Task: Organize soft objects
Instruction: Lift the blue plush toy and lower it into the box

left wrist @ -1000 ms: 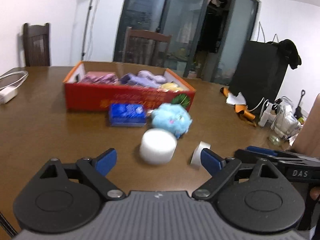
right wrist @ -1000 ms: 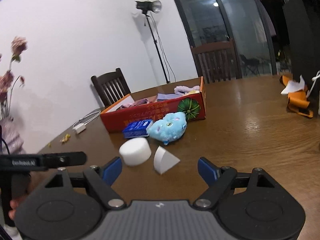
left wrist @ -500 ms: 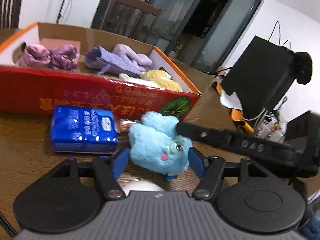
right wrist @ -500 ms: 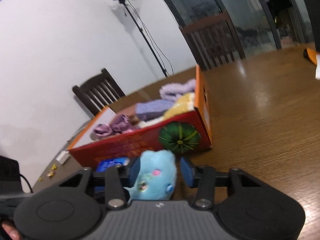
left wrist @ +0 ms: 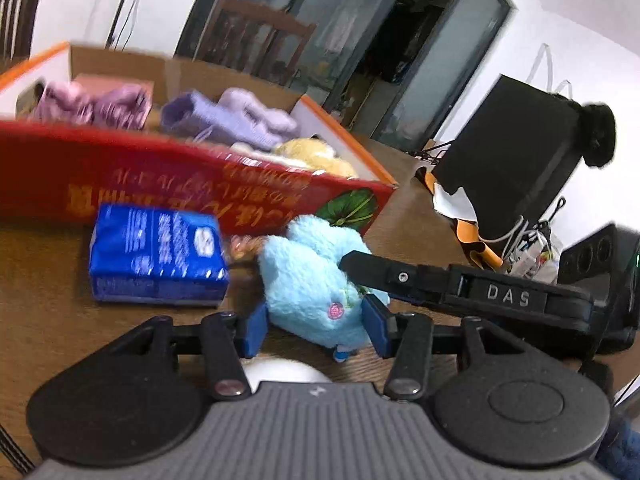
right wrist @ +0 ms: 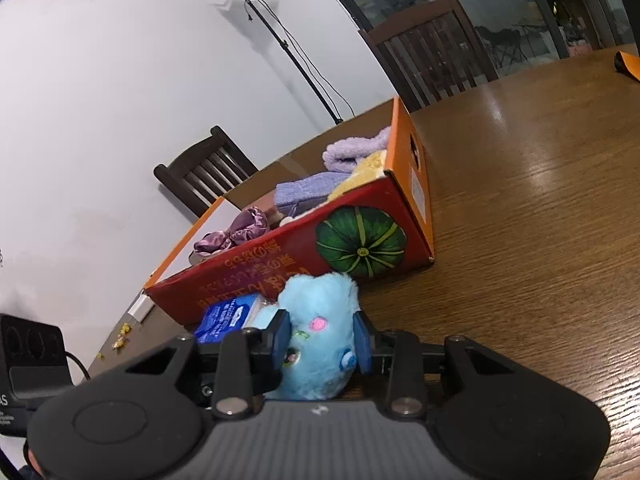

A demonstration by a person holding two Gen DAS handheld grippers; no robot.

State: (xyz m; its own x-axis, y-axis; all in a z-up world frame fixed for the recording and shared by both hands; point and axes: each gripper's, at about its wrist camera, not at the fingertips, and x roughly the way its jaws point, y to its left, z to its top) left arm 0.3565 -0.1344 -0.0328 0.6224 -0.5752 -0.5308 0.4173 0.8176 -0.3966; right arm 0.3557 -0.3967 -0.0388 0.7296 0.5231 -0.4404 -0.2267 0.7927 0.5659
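Now both claws have come in from well back on the table and closed onto one toy.

Left wrist view: left gripper [left wrist: 316,326] has just been narrowing its jaws; the blue pads now press either flank of the blue plush toy [left wrist: 310,280], fur bulging between them. A second ago the jaws stood wide with the white foam cylinder [left wrist: 282,372] ahead; that cylinder now sits under the claw's base, mostly hidden. Plush lies on the table [left wrist: 44,312], just before the near long wall of the red box [left wrist: 160,184], close to the box's right corner. Blue tissue pack [left wrist: 156,254] lies just left of it. Claw tilts down and rolled slightly.

Right wrist view: right gripper [right wrist: 320,338] also closing in the last moment, clenched on the same plush toy [right wrist: 320,320], pads dented into its sides. Tool pitched down, rolled.

Judgement: two-handed grasp looks set; lift over the box wall comes next. The soft body may sag or slip.
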